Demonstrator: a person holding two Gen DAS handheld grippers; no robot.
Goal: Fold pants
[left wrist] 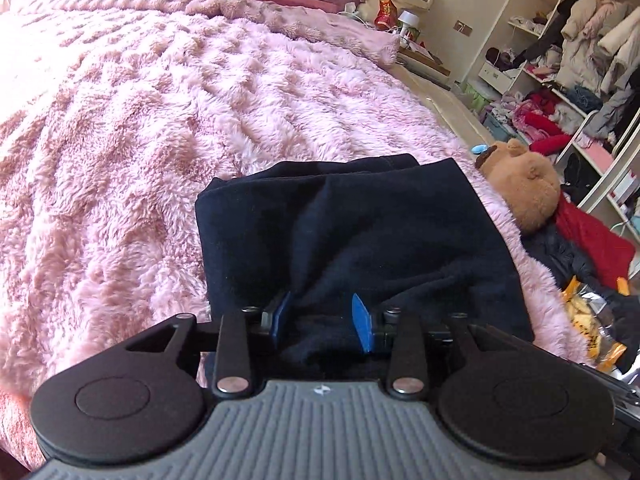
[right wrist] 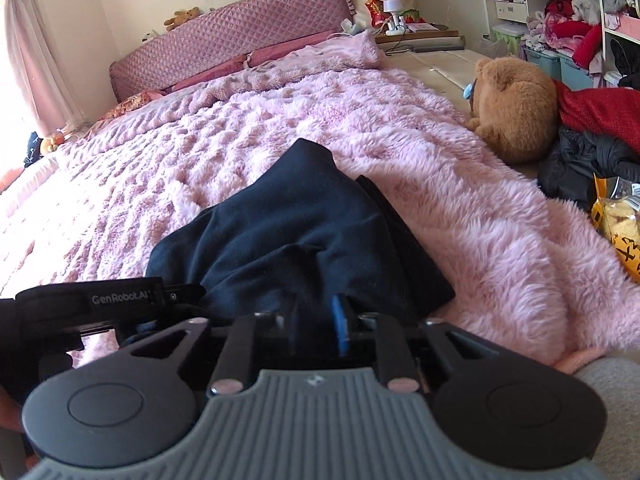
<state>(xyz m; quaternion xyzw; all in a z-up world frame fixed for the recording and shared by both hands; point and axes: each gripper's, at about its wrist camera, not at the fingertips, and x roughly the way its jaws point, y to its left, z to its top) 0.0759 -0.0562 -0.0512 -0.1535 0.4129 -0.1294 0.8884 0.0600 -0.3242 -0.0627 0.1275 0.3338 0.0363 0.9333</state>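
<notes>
The dark navy pants (left wrist: pixel 360 240) lie folded into a compact bundle on the pink fluffy blanket (left wrist: pixel 160 120), near the bed's right edge. My left gripper (left wrist: pixel 322 318) sits low at the bundle's near edge. Its blue pads (left wrist: pixel 362 324) stand apart with loose cloth bunched between them, not pinched. In the right wrist view the pants (right wrist: pixel 304 216) rise in a hump in front of my right gripper (right wrist: pixel 318 324). Its jaws are parted, one blue pad (right wrist: pixel 340 328) shows, and cloth lies in the gap. The left gripper's black housing (right wrist: pixel 100 304) rests at the bundle's left side.
A brown teddy bear (right wrist: pixel 516 112) sits at the bed's right edge beside a red cloth (right wrist: pixel 600 108) and a dark jacket (right wrist: pixel 584 164). A yellow snack bag (right wrist: pixel 616 224) lies nearby. The quilted headboard (right wrist: pixel 240 40) is far back, with cluttered shelves (left wrist: pixel 560 60) on the right.
</notes>
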